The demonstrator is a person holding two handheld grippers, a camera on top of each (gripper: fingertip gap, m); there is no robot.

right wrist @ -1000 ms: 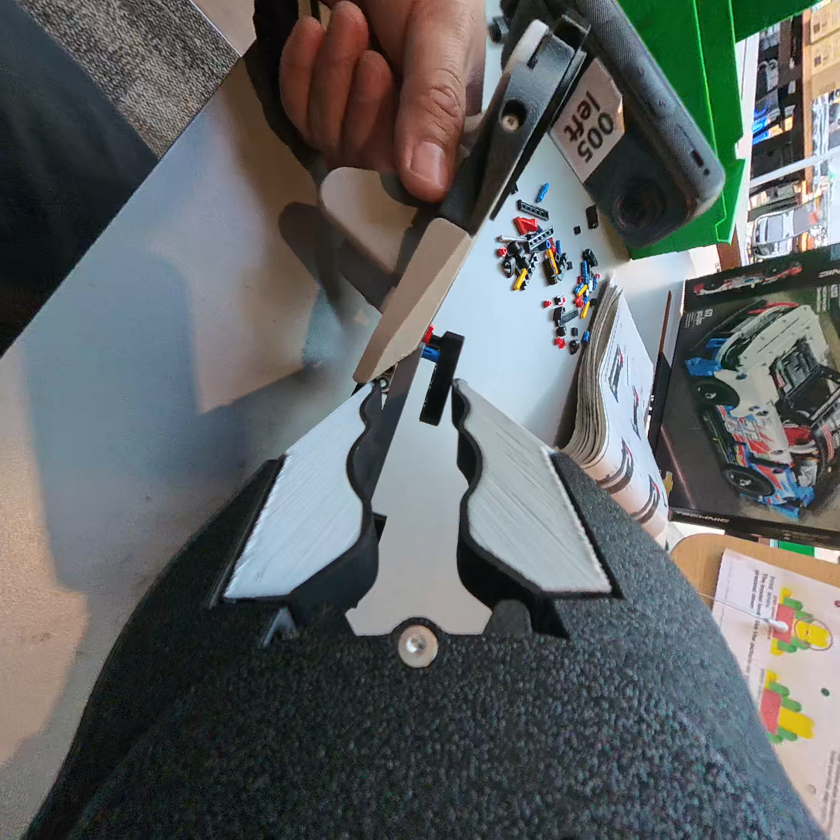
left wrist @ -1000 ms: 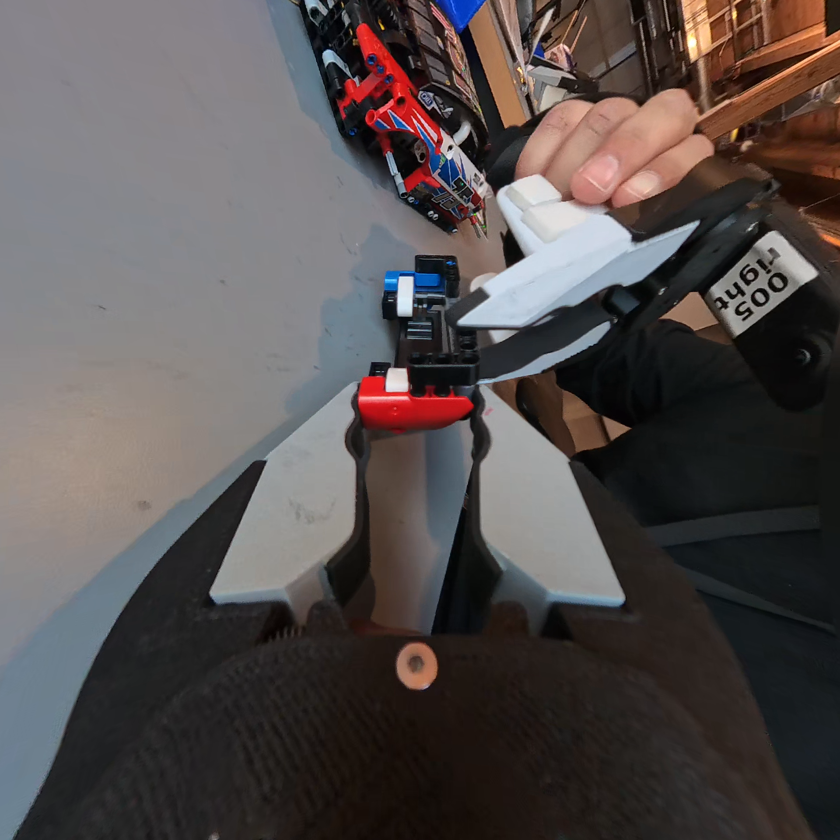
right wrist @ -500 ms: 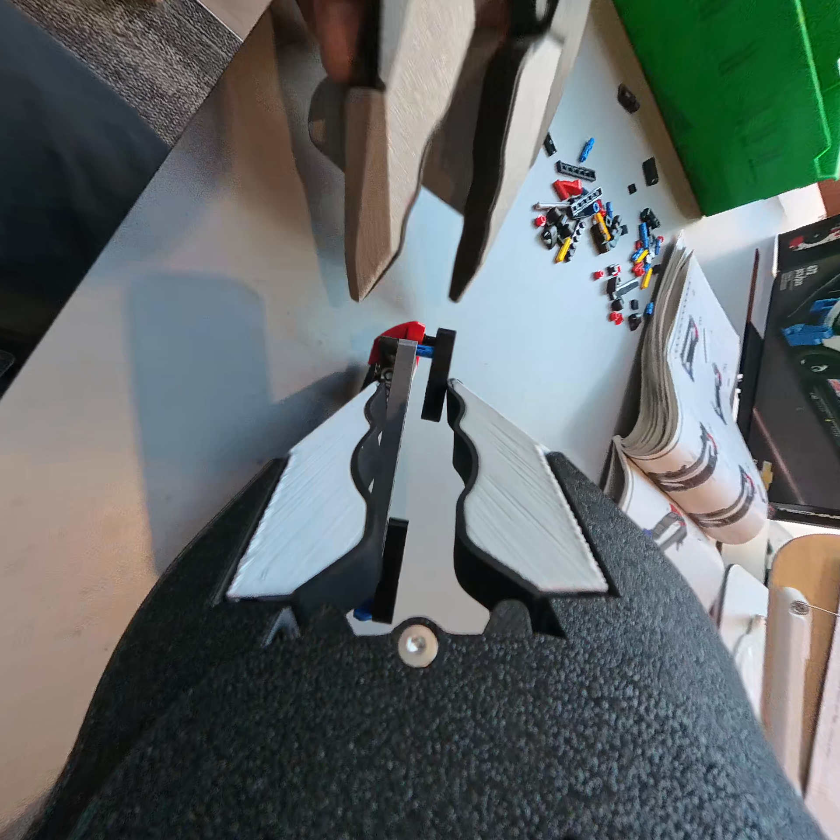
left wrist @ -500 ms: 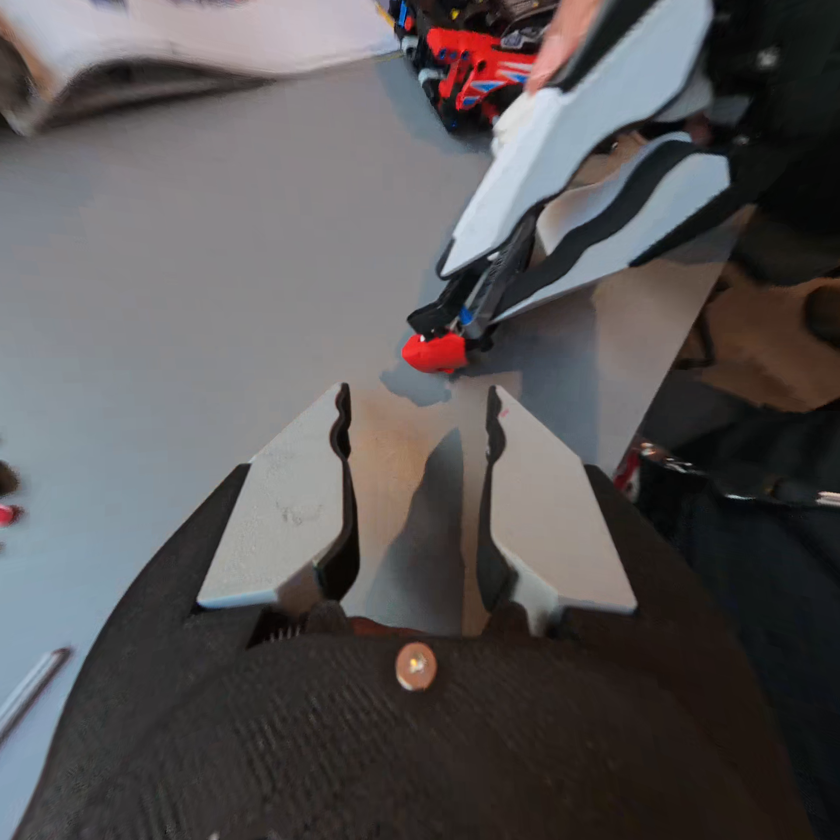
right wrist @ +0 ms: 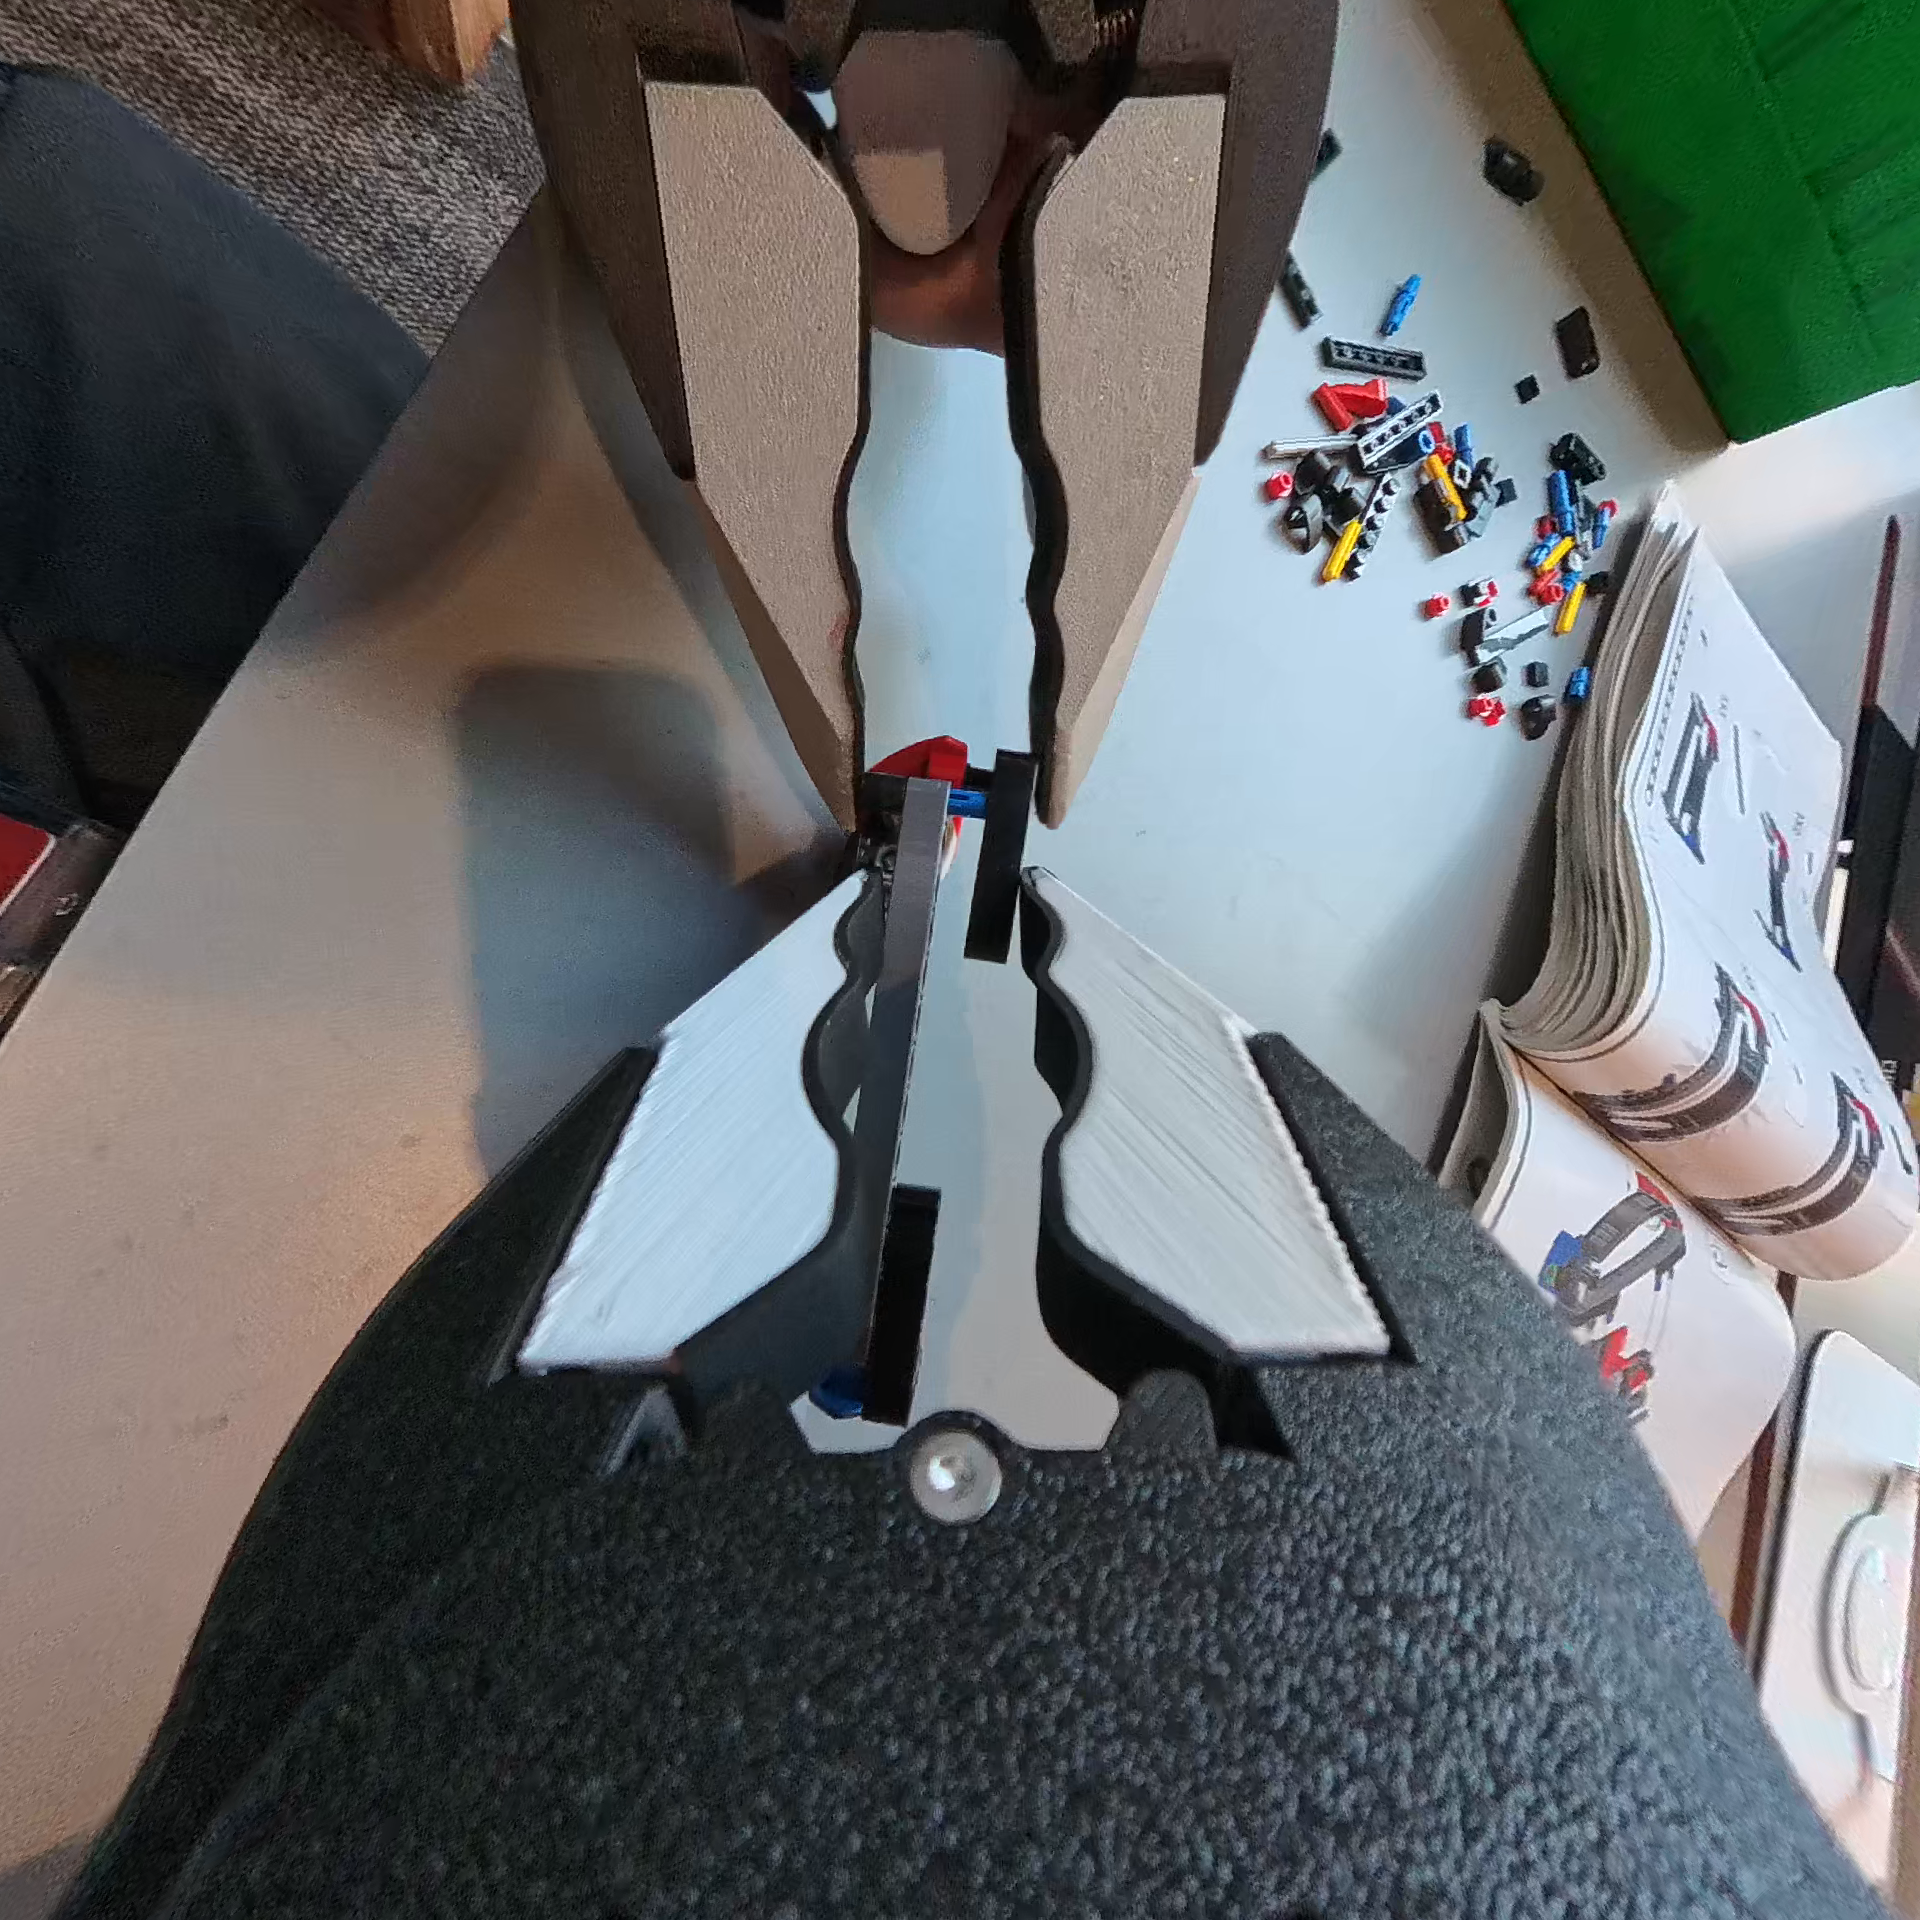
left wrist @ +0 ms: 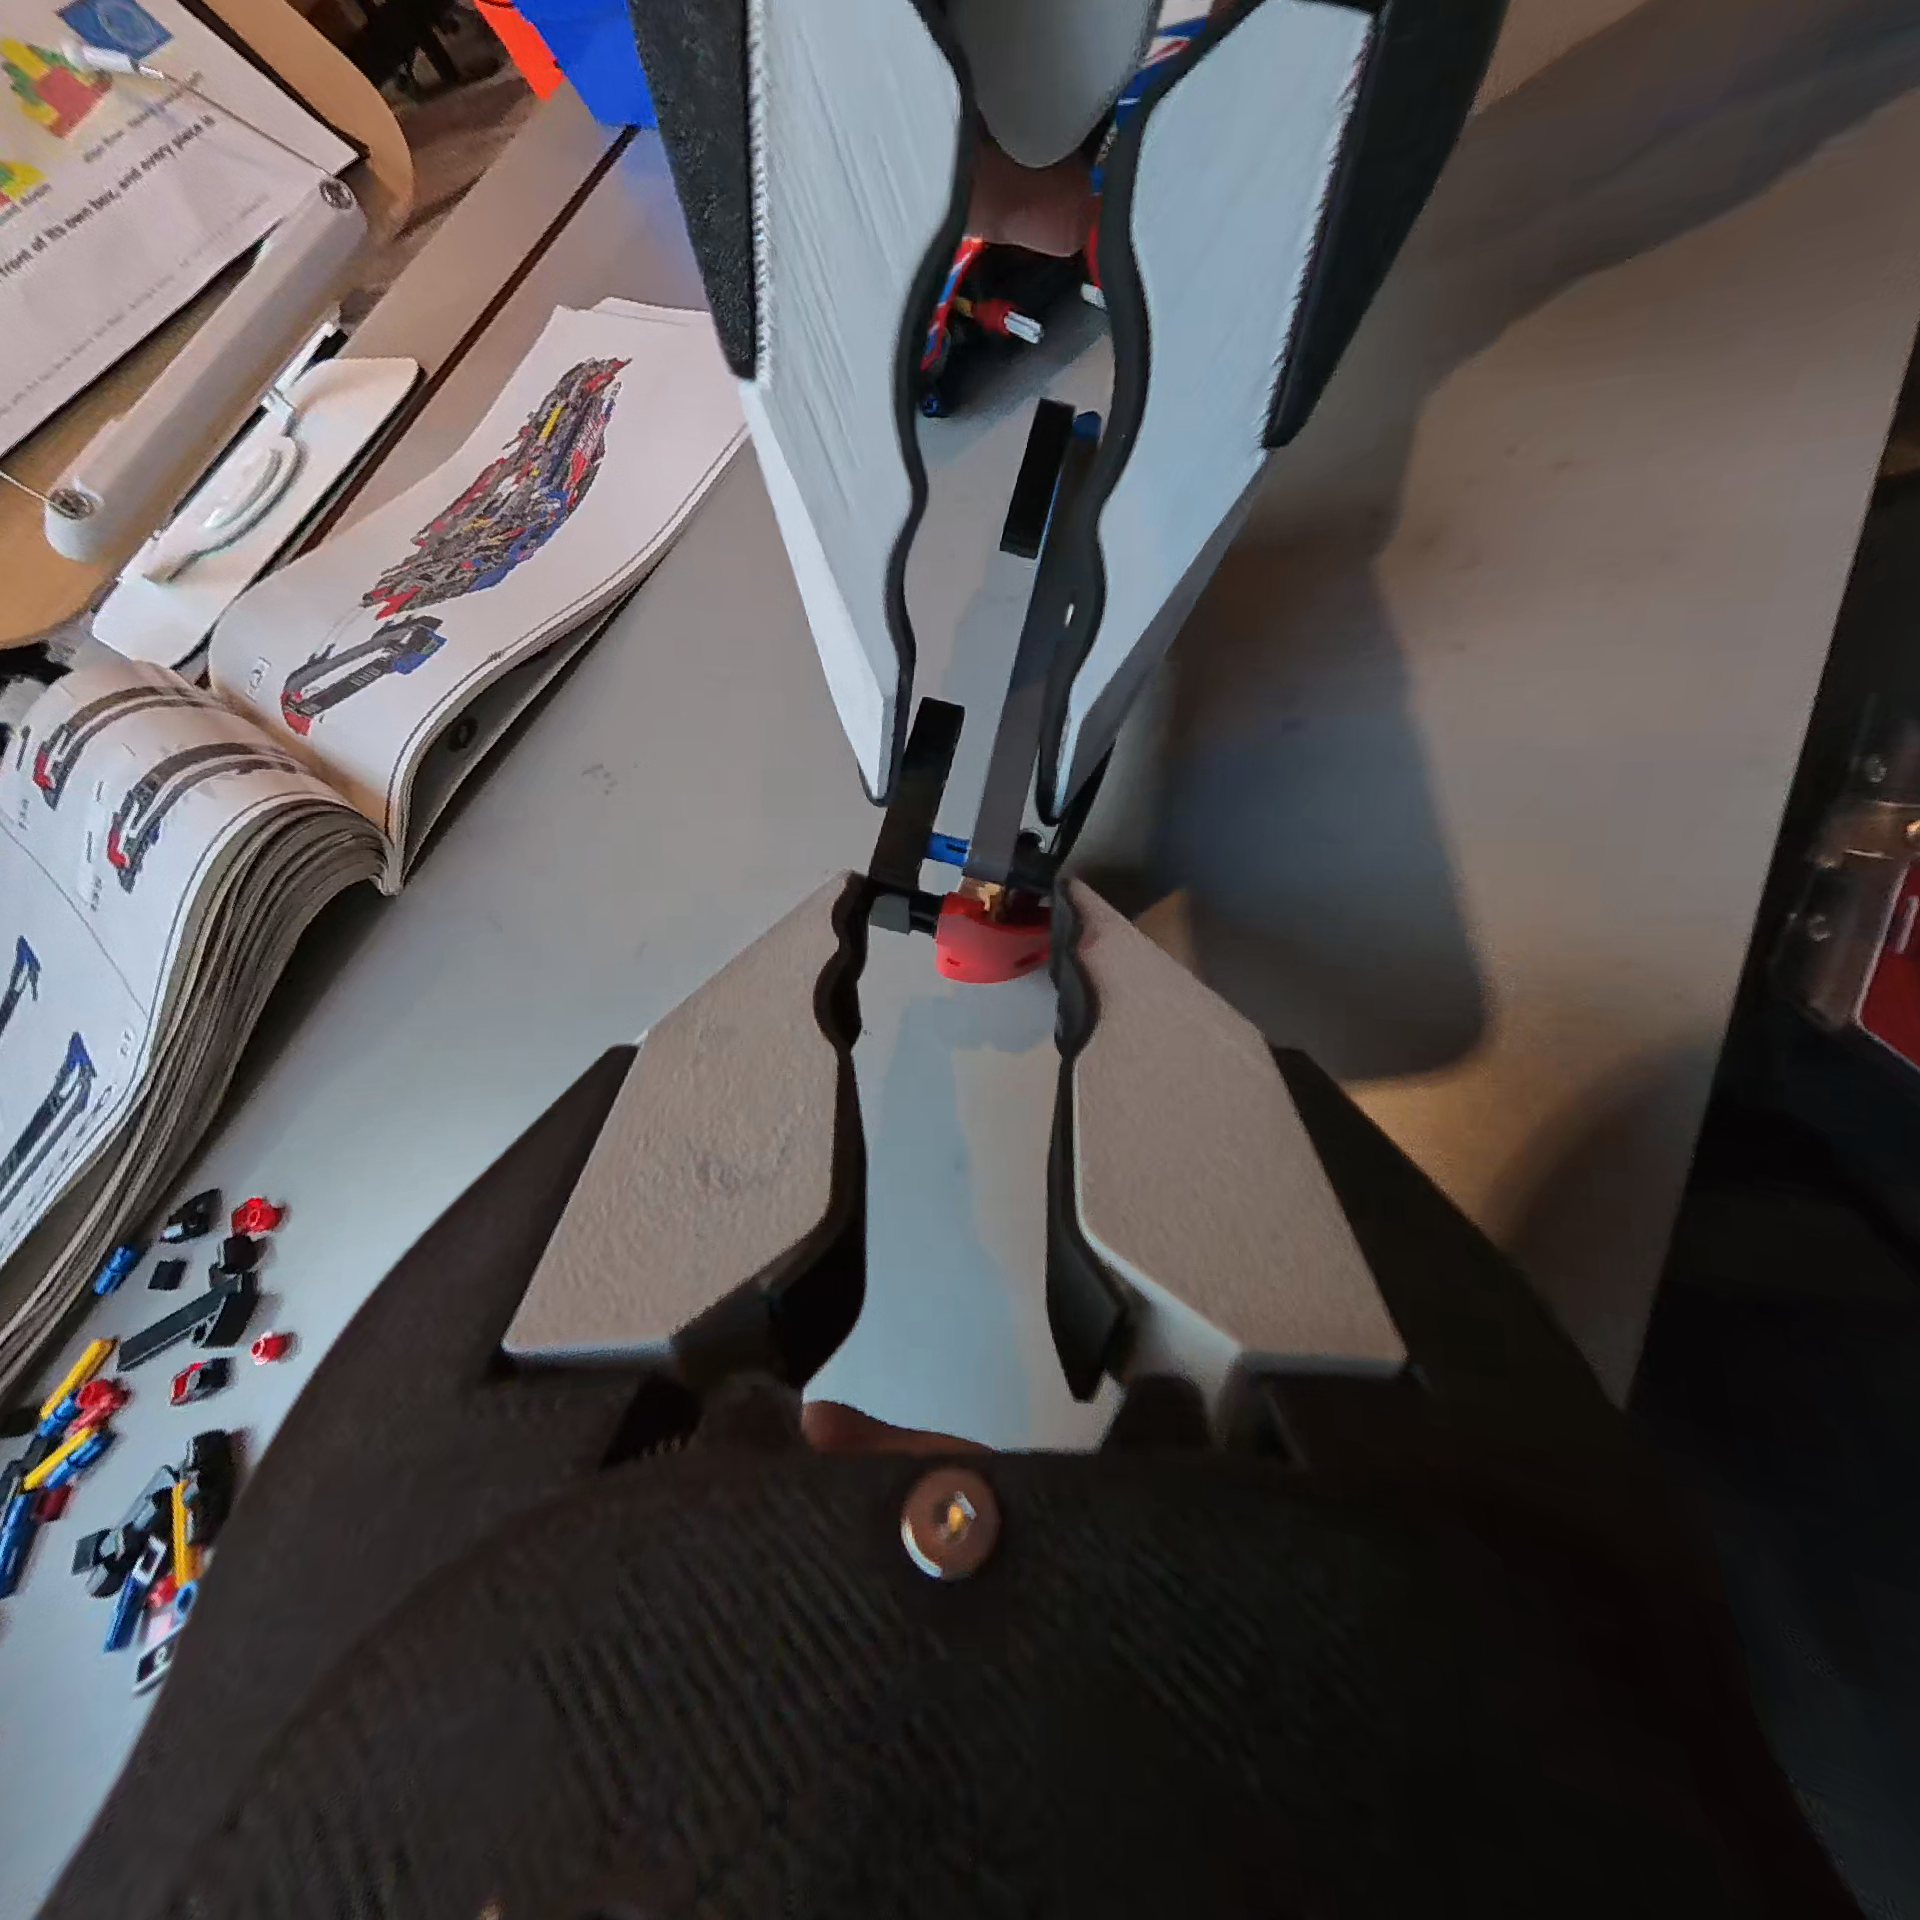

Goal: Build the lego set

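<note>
A small lego sub-assembly of long dark beams, blue pins and a red end piece hangs above the grey table. My right gripper comes in from the top of the left wrist view, shut on the beams. My left gripper faces it tip to tip, and its fingers press on the red and black end. In the right wrist view the assembly lies between my right gripper's fingers. The left gripper meets it from above.
Loose small lego pieces lie at the left, also seen in the right wrist view. An open instruction booklet lies beside them. A green bin stands behind. The partly built car shows behind the right gripper. The table edge runs along the right. The tips of both grippers are at nearly the same place.
My left gripper let go of the red end, swung away, then came back head-on to the right gripper and closed on that end again. The right gripper kept its hold throughout.
</note>
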